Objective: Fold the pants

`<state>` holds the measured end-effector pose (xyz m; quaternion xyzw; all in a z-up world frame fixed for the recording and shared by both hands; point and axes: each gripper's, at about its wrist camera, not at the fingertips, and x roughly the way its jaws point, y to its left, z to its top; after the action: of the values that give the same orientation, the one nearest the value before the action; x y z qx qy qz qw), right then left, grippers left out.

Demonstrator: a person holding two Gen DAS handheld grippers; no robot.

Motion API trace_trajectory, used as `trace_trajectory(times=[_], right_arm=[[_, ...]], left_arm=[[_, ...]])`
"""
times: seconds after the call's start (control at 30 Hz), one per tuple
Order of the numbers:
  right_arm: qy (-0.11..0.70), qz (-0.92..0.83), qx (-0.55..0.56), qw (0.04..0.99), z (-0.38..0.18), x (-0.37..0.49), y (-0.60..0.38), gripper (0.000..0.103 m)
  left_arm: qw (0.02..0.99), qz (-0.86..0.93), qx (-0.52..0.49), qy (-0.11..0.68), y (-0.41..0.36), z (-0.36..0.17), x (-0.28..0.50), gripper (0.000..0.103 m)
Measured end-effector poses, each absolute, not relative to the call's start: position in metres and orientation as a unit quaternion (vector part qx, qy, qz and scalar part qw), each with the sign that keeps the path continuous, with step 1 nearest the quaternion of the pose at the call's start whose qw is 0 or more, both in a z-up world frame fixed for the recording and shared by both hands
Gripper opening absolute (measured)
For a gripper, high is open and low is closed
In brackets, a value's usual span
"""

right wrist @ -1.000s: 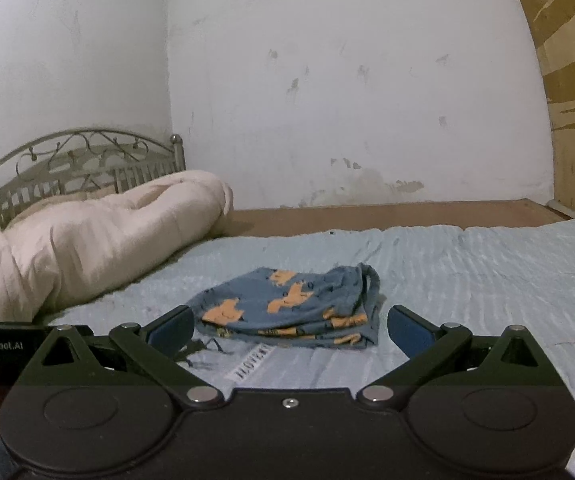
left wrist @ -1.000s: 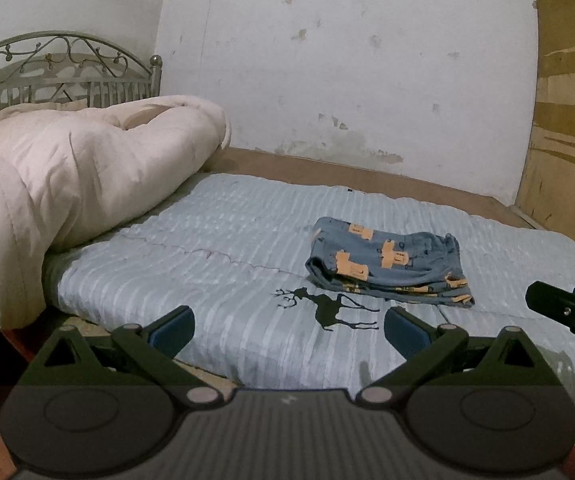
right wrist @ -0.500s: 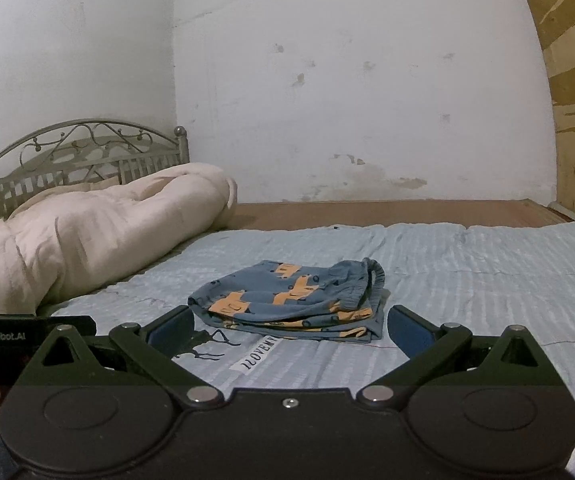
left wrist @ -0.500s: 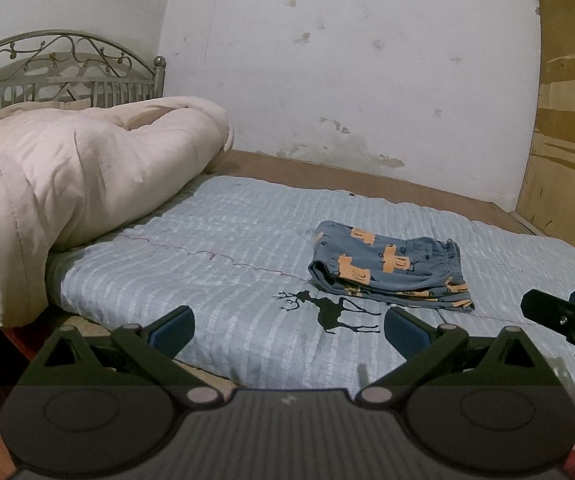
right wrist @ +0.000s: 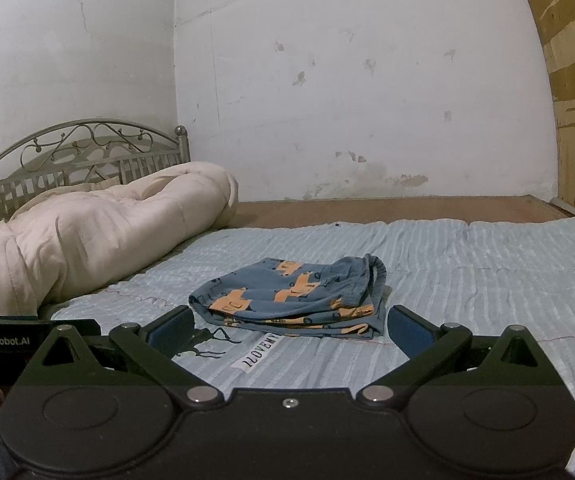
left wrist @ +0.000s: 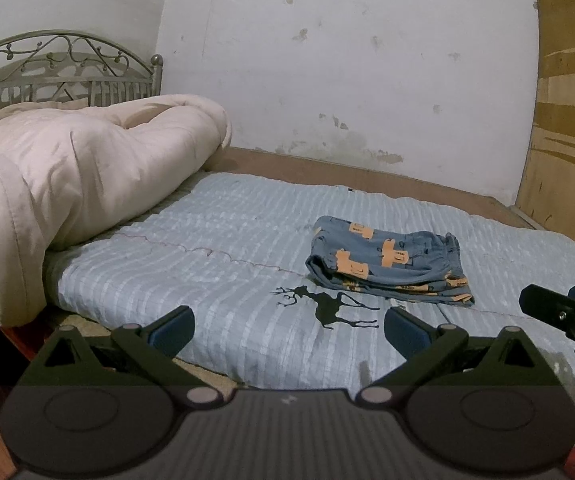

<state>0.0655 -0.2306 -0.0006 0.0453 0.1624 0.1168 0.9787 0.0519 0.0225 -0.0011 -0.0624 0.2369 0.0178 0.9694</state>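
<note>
Blue pads face each other across a wide gap on both tools: the left gripper (left wrist: 287, 326) has its jaws spread fully and holds nothing, hanging over the near edge of the bed, and the right gripper (right wrist: 289, 326) is spread just as wide, also empty and touching no cloth. From the left wrist view the right tool's black body pokes in at the right edge. The pants (left wrist: 387, 266), blue with orange truck prints, lie folded into a compact stack on the pale blue striped quilt (left wrist: 207, 264), toward the near edge of the bed and well apart from both sets of fingers. Seen from the right wrist view the pants (right wrist: 291, 298) have their long axis running roughly along that near edge, with the gathered waistband at the right end and the rounded fold at the left. Just in front of the stack, printed on the quilt, is a black deer (left wrist: 327, 306), with a white lettered label (right wrist: 261, 350) beside it. A cream comforter (left wrist: 75, 184) is bunched at the headboard (right wrist: 75, 156) end.
</note>
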Motion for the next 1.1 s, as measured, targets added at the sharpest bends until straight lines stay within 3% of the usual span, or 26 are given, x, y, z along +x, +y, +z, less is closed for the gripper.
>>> trace_trajectory(times=[1.1], right_arm=[[0.164,0.121,0.045,0.978,-0.0024,0.0643,-0.228,0.102]], left_arm=[[0.969,0.015,-0.062,0.239,0.0213,-0.0034,0.0523,0.102]])
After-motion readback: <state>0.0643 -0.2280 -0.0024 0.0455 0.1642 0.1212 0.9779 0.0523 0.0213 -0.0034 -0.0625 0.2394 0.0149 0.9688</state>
